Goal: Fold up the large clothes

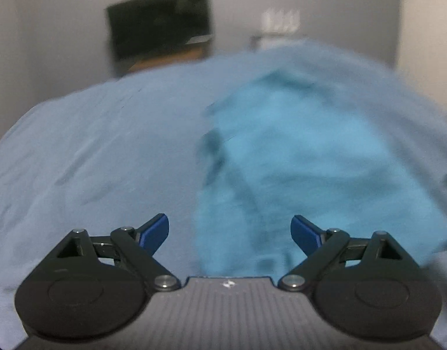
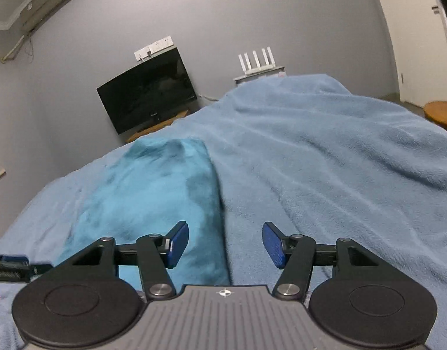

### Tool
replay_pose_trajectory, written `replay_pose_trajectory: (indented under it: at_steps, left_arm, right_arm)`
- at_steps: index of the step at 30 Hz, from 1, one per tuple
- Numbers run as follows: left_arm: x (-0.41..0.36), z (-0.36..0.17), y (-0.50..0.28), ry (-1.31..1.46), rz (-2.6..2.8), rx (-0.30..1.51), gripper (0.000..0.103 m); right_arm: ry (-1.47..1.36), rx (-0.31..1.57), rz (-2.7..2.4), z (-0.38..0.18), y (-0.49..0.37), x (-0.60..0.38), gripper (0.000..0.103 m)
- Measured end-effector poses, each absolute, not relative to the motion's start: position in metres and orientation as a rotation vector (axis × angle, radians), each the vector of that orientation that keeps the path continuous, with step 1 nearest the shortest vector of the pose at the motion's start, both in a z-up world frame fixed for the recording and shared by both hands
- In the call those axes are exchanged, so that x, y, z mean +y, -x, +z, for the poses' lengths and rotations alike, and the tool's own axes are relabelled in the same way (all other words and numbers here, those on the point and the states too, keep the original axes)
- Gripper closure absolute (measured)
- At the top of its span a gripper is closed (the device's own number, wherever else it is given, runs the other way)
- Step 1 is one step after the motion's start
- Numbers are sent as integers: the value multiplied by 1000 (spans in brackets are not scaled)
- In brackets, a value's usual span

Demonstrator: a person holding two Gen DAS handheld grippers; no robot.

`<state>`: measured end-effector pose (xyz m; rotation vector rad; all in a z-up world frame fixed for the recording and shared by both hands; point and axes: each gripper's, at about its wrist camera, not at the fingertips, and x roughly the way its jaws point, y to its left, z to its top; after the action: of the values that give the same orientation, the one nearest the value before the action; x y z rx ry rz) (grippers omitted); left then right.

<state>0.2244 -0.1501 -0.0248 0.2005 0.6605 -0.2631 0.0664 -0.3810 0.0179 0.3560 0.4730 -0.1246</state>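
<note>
A bright turquoise fleece garment lies folded into a long strip on a pale blue blanket that covers the bed. In the left wrist view the same garment lies ahead and to the right, blurred by motion. My left gripper is open and empty, hovering over the garment's near left edge. My right gripper is open and empty, its jaws astride the garment's right edge. Part of the left gripper shows at the far left of the right wrist view.
A dark monitor stands on a wooden desk against the grey wall beyond the bed. A white router sits on a shelf to its right. A round wooden stool stands at the right by a white door.
</note>
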Motion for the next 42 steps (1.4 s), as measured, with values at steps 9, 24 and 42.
replay_pose_trajectory:
  at_steps: [9, 24, 42]
  left_arm:
    - [-210, -86, -196, -535, -278, 713, 10]
    - [-185, -87, -213, -406, -216, 780, 9]
    - [-161, -75, -190, -256, -199, 778, 2]
  right_arm:
    - [-395, 640, -52, 10, -56, -354, 42]
    - [-93, 945, -108, -32, -87, -301, 44]
    - [-407, 952, -108, -19, -64, -347, 44]
